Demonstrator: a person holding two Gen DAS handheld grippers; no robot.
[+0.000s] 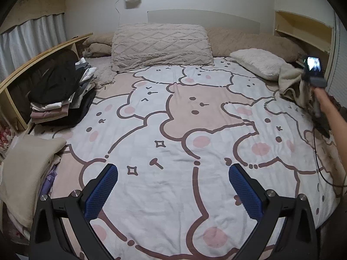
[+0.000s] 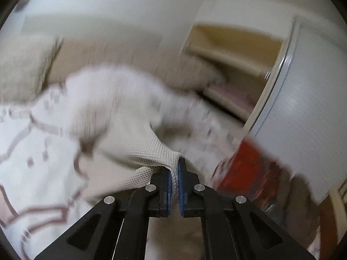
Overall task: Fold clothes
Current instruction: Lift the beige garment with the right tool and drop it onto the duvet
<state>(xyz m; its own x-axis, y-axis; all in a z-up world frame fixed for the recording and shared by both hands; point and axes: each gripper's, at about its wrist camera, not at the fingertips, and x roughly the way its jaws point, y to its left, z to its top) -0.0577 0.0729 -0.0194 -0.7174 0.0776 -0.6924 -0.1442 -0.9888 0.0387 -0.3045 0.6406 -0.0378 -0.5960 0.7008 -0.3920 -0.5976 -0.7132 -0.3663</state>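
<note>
Nearest: the left tongs (image 1: 173, 191) hang over the near part of the bed (image 1: 173, 130), blue pads (image 1: 102, 192) well apart, nothing between them; they look parked over the bare sheet, presumably kept free to catch a second corner once a garment is brought over. That clear middle of the bear-print sheet appears reserved as the folding surface. Right tongs (image 2: 174, 169): pads drawn together, clamped on a bunched edge of a cream waffle-knit garment (image 2: 130, 134), which trails away from the jaws toward the bed's right side. Gripping at an edge rather than mid-cloth should let the piece hang open when raised. The view is streaked with blur, so what the red object (image 2: 245, 169) beside it is cannot be told. From the left view, a forearm (image 1: 331, 117) reaches to a crumpled heap (image 1: 290, 86) at the right edge, likely the unfolded supply. Farther left, a stack of folded clothes (image 1: 63, 95) sits against the wooden side rail, out of the way. Pillows (image 1: 160, 45) line the headboard beyond.
</note>
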